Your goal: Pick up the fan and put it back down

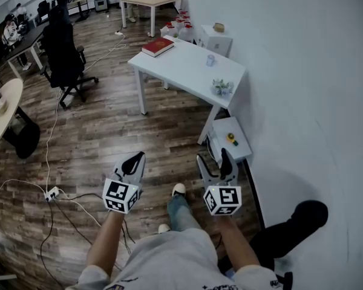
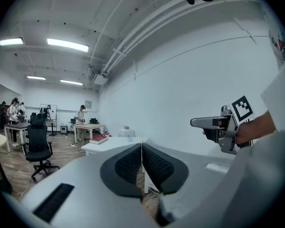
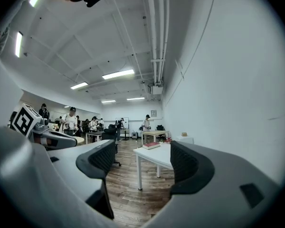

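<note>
I cannot make out a fan for certain in any view. A small pale clump (image 1: 221,88) and a little cup (image 1: 210,60) stand on the white table (image 1: 181,71) ahead of me. My left gripper (image 1: 135,157) hangs over the wood floor, its pads (image 2: 133,165) pressed together with nothing between them. To its right, my right gripper (image 1: 213,157) has its jaws spread wide and empty, framing the table (image 3: 154,156) well ahead. Both grippers are far short of the table.
A red book (image 1: 158,46) lies at the table's far end. A low white box (image 1: 239,151) sits by the wall in front of my right gripper. A black office chair (image 1: 63,53), a round table (image 1: 0,110) and floor cables (image 1: 48,192) are to the left.
</note>
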Action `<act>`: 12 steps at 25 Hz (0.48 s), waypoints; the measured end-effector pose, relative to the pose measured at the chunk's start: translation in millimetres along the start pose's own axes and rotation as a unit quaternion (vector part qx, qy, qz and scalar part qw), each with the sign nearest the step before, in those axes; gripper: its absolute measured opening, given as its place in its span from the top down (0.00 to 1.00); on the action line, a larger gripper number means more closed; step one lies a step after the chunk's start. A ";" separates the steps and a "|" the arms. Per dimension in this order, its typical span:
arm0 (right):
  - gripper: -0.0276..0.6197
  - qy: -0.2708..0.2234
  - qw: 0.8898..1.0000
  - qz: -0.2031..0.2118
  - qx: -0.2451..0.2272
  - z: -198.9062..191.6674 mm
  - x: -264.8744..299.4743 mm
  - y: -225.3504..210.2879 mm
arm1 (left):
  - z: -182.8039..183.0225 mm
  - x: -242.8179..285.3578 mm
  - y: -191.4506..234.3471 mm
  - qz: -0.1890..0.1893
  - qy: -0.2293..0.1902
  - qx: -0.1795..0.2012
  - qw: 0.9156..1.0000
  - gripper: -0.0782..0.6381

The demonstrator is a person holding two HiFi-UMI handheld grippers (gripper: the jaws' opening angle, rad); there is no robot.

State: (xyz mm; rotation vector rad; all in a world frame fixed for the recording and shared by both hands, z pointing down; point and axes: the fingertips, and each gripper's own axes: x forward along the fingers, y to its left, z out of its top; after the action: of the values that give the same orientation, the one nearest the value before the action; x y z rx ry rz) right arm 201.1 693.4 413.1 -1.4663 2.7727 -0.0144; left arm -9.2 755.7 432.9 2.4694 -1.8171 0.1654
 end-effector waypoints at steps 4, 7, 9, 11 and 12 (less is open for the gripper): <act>0.42 0.003 1.000 -0.008 0.008 -2.6 40.4 -16.0 | -2.7 36.3 21.9 -0.002 0.005 -0.007 1.000 0.88; 0.42 0.006 1.000 -0.006 0.014 -10.7 83.4 -32.4 | -1.2 75.8 47.3 0.001 0.008 -0.006 1.000 0.88; 0.41 0.011 1.000 -0.004 0.019 -16.3 116.5 -45.0 | 0.5 107.3 65.8 0.003 0.011 -0.007 1.000 0.88; 0.41 0.016 1.000 -0.004 0.026 -19.9 148.2 -59.8 | 2.8 139.9 81.4 0.002 0.014 -0.011 1.000 0.88; 0.41 0.017 0.999 -0.005 0.031 -20.6 164.3 -68.8 | 5.0 157.4 88.3 0.000 0.015 -0.012 1.000 0.88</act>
State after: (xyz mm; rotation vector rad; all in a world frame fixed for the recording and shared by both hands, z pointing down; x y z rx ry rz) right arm 165.3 519.0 434.4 -1.4782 2.7646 -0.1241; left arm -46.9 579.7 447.6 2.4369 -1.7972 0.1794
